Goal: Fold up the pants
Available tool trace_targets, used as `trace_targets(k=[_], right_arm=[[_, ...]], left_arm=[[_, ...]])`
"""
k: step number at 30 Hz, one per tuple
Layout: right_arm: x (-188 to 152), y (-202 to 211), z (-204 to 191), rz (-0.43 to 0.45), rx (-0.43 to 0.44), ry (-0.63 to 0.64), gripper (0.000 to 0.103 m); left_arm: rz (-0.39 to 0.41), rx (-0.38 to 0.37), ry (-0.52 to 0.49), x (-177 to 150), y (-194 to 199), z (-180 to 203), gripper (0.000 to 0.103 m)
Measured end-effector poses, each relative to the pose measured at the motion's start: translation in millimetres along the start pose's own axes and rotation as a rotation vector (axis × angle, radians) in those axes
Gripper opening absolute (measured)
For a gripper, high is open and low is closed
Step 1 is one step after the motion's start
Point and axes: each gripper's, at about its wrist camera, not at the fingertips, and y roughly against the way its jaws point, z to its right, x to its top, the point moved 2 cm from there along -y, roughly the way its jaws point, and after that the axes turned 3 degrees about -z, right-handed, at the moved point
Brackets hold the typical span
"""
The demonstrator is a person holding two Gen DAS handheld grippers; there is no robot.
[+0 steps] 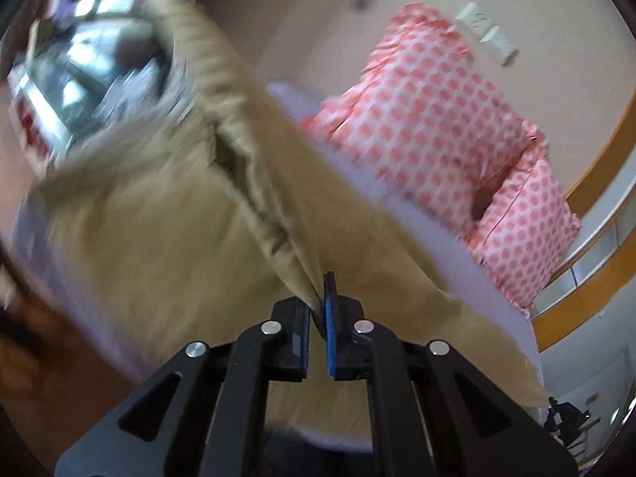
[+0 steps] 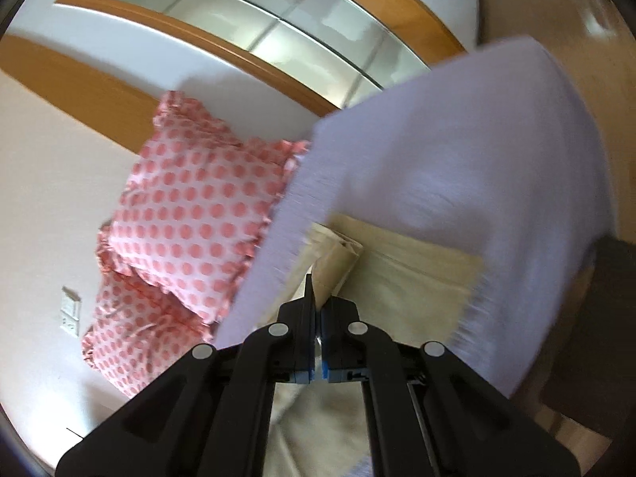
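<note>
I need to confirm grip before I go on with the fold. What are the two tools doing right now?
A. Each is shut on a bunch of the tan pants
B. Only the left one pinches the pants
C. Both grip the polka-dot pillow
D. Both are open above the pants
A: the left tool and the right tool each have khaki fabric of the pants pinched between their closed fingers, while the polka-dot pillow lies apart on the bed.
</note>
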Motion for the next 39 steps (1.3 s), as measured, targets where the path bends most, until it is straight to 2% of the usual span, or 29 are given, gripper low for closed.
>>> trace_targets(k=[2, 4, 6, 9, 11, 12, 13, 15, 20, 23, 24, 25, 26, 28, 29, 32, 35, 38, 39], right_arm=[[-3, 1, 10, -0.011, -0.025, -0.011, 0.002], [-3, 2, 13, -0.015, -0.029, -0.013, 0.002], [-3, 3, 13, -0.018, -0.038, 0.0, 0.002], [-5, 4, 9, -0.034, -0.104, 0.047, 0.003], [-5, 14, 8, -0.004, -0.15, 0.073, 0.018], [-4, 23, 7, 0.039, -0.183, 0.098, 0.038], [-2, 29, 6, 0.074, -0.2, 0.12, 0.05], [0, 38, 5, 0.124, -0.239, 0.167, 0.05], [-1, 25, 19, 0.076, -0.257, 0.153, 0.049], [-10, 26, 16, 0.095, -0.259, 0.195, 0.049], [-14, 26, 15, 0.093, -0.253, 0.204, 0.046], [-17, 25, 14, 0.09, -0.252, 0.214, 0.039], [-21, 24, 13, 0.082, -0.244, 0.222, 0.032], [-31, 19, 12, 0.053, -0.21, 0.237, 0.011], [-35, 17, 11, 0.042, -0.201, 0.253, 0.006], [-37, 12, -4, 0.05, -0.159, 0.314, 0.004], [-45, 14, -58, 0.059, -0.022, 0.403, 0.004], [-83, 8, -134, -0.025, 0.201, 0.523, 0.004], [-108, 4, -161, -0.079, 0.278, 0.581, 0.004]], left_arm=[[-0.026, 0.006, 0.045, -21, -3, -13, 0.006], [-0.021, 0.0, 0.056, -29, -3, -21, 0.006], [-0.007, 0.005, 0.044, -32, -2, -22, 0.007], [0.011, 0.025, 0.015, -37, 0, -19, 0.011], [0.024, 0.03, 0.011, -43, 3, -20, 0.015], [0.034, 0.03, 0.008, -47, 6, -21, 0.015], [0.041, 0.035, -0.001, -51, 8, -21, 0.015], [0.062, 0.033, -0.007, -59, 13, -22, 0.015], [0.151, 0.041, 0.025, -62, 34, -31, 0.032], [0.227, 0.067, 0.059, -59, 51, -40, 0.039], [0.239, 0.074, 0.062, -58, 54, -41, 0.041], [0.248, 0.084, 0.065, -56, 56, -42, 0.043], [0.25, 0.088, 0.066, -55, 57, -42, 0.043], [0.247, 0.089, 0.068, -55, 55, -42, 0.045], [0.239, 0.087, 0.067, -55, 52, -41, 0.045], [0.225, 0.081, 0.065, -55, 48, -40, 0.046], [0.24, 0.086, 0.068, -56, 50, -42, 0.055], [0.252, 0.089, 0.083, -57, 52, -45, 0.063], [0.253, 0.09, 0.086, -58, 52, -46, 0.066]])
